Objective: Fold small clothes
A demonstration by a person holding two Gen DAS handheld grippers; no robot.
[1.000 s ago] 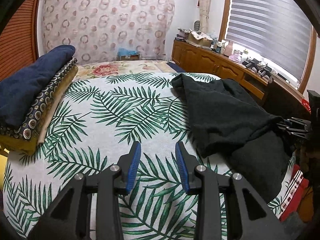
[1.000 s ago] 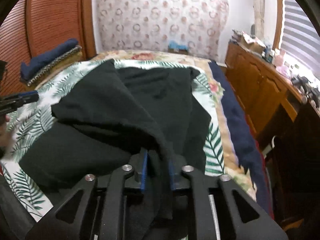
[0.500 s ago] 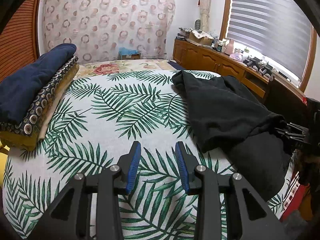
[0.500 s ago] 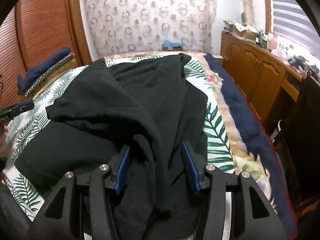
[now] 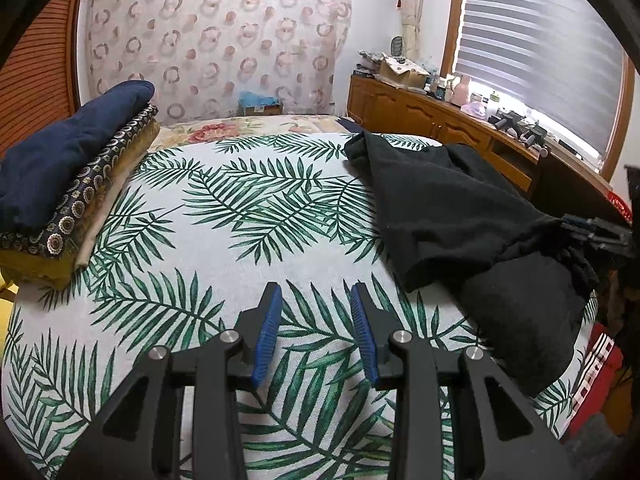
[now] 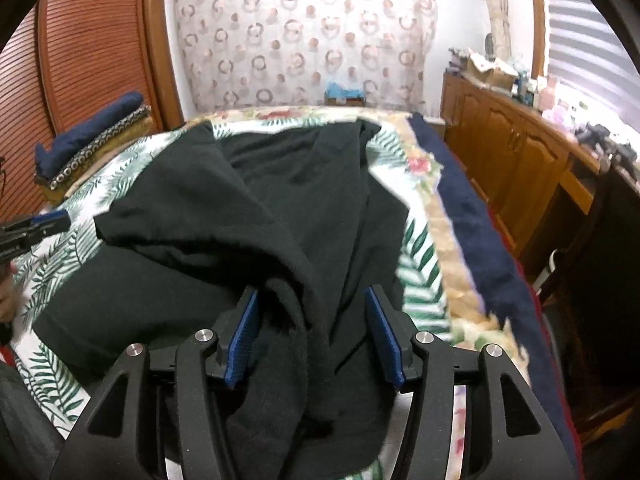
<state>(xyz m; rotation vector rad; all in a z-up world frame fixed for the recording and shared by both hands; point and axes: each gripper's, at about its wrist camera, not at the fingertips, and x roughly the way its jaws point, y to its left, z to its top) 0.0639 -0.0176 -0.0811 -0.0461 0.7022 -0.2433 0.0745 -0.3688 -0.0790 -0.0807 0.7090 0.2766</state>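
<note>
Right now we have the black fleecy garment [image 6: 256,216] lying crumpled on the right half of the bed with its white, green-palm-leaf printed cover [image 5: 224,240], one layer flopped back over the rest and its near end bunched into a ridge that hangs over the bed's near edge. Our right tongs [image 6: 312,332] have just been opening; that ridge of cloth sits between the blue pads [image 6: 242,336], but they stand clear of it, so nothing is gripped. Our left tongs [image 5: 316,334] hover part-open and empty over bare cover, well apart from the garment. We think the main risk is the loose near end: with no grip on it, its weight could drag it further off the edge, pulling the rest askew. If we close again on the bunched ridge, we would likely pinch several layers at once and carry a twist into the fold. Because the cloth is dark, seams and hems are hard for us to pick out, so a wrong corner is easy to take. Further out, the stack of folded navy, patterned and mustard textiles [image 5: 68,168] at the bed's left side is clear of trouble.
</note>
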